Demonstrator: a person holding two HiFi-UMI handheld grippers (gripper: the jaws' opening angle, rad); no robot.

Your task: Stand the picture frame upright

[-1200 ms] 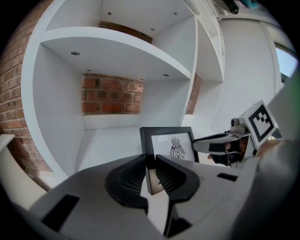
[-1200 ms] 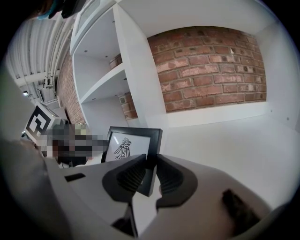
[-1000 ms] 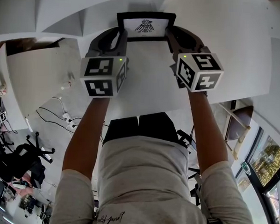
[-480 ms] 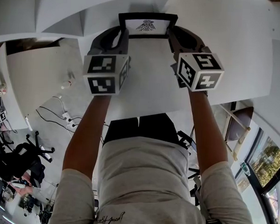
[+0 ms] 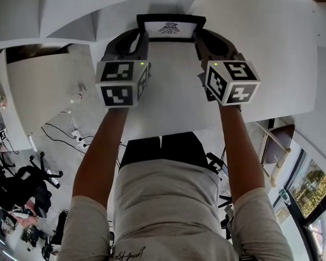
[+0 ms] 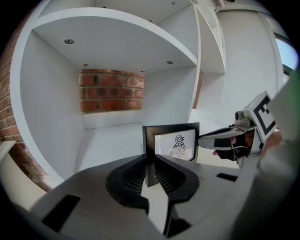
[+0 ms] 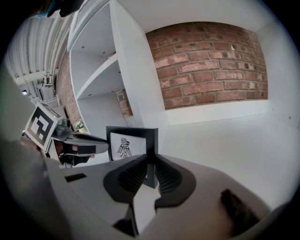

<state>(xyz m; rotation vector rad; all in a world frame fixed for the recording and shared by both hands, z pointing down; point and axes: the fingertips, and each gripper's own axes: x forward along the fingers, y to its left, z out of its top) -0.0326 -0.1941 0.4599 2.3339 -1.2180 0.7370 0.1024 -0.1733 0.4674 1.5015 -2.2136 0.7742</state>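
A black picture frame with a bird drawing on white stands close to upright on the white shelf board. My left gripper is shut on its left edge and my right gripper on its right edge. In the left gripper view the frame rises just past the left gripper, whose pads pinch the frame's border, with the right gripper at the far side. The right gripper view mirrors this: frame, right gripper clamped on the border, left gripper beyond.
The frame sits in a white shelf bay with a brick back wall and white side panels. A shelf board roofs the bay overhead. Below the board's near edge are the floor, cables and chairs.
Seen from above, the frame's face has grown shorter: it has tipped further upright. The left gripper shifted slightly toward the shelf; the right gripper kept still.
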